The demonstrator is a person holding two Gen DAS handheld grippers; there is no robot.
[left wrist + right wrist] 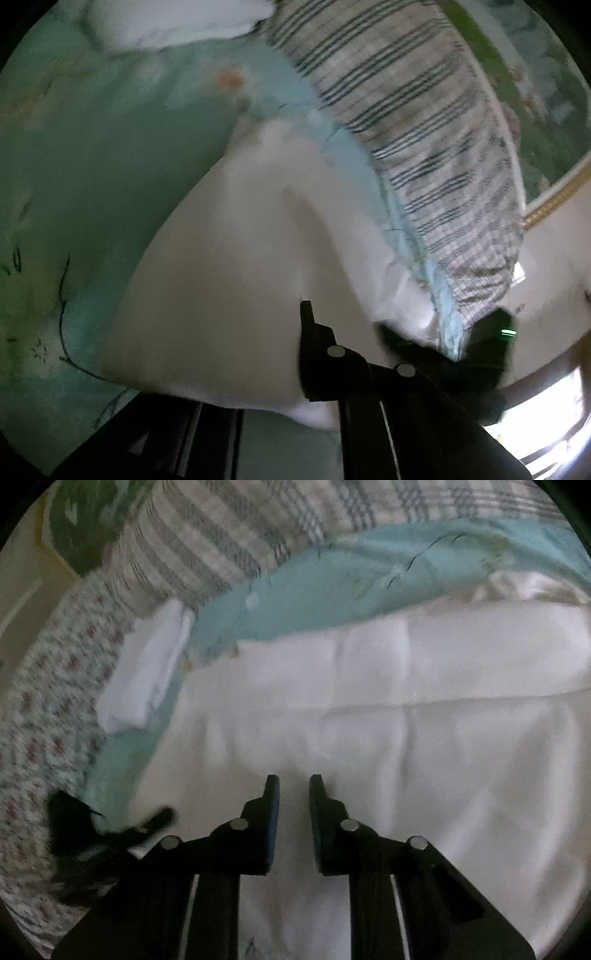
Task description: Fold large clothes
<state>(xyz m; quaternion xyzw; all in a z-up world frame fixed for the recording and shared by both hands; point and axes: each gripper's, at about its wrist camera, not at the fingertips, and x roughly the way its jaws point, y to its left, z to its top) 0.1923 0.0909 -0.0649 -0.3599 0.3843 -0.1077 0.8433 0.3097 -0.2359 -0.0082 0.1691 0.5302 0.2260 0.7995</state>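
Your left gripper [295,332] has the white garment [229,258] draped over it; only one finger [314,343] shows, the other is buried under cloth, so it appears clamped on the fabric, though I cannot tell for sure. Your right gripper [293,805] hovers over the white garment [406,701] with its jaws apart, nothing between them. The garment lies across the teal bedsheet [295,590]. A folded white cloth [147,672] rests at ten o'clock, a striped blanket [221,528] at twelve.
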